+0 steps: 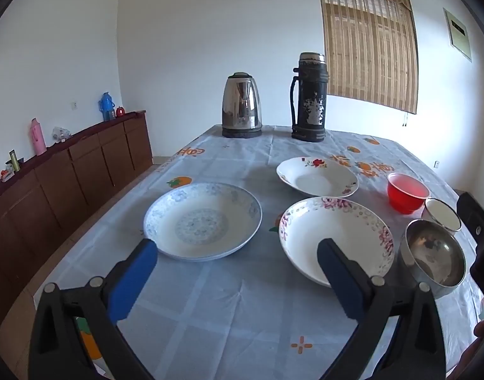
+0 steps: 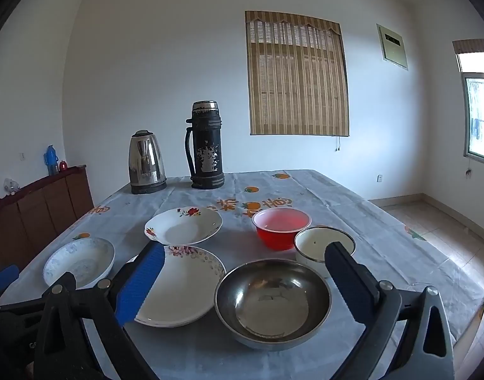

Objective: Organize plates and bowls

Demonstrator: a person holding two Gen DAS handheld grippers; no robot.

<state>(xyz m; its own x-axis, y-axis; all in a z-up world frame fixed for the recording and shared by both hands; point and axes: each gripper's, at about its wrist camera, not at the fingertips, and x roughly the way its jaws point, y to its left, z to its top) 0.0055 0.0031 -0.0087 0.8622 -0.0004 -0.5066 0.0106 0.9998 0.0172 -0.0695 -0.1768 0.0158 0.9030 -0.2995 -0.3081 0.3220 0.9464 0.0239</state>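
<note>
A blue-patterned plate (image 1: 204,220) (image 2: 78,261) lies left on the table. A pink-flowered plate (image 1: 333,237) (image 2: 185,288) lies beside it, and a red-flowered plate (image 1: 316,175) (image 2: 183,229) lies behind. A red bowl (image 1: 406,191) (image 2: 281,226), a white bowl (image 1: 443,215) (image 2: 321,243) and a steel bowl (image 1: 435,255) (image 2: 273,297) stand to the right. My left gripper (image 1: 238,247) is open and empty, above the near table between the two near plates. My right gripper (image 2: 245,253) is open and empty, above the steel bowl.
A steel kettle (image 1: 242,106) (image 2: 146,163) and a black thermos (image 1: 310,98) (image 2: 205,147) stand at the far end of the table (image 1: 242,310). A brown sideboard (image 1: 67,183) with flasks runs along the left wall. The right gripper's body (image 1: 479,237) shows at the left wrist view's right edge.
</note>
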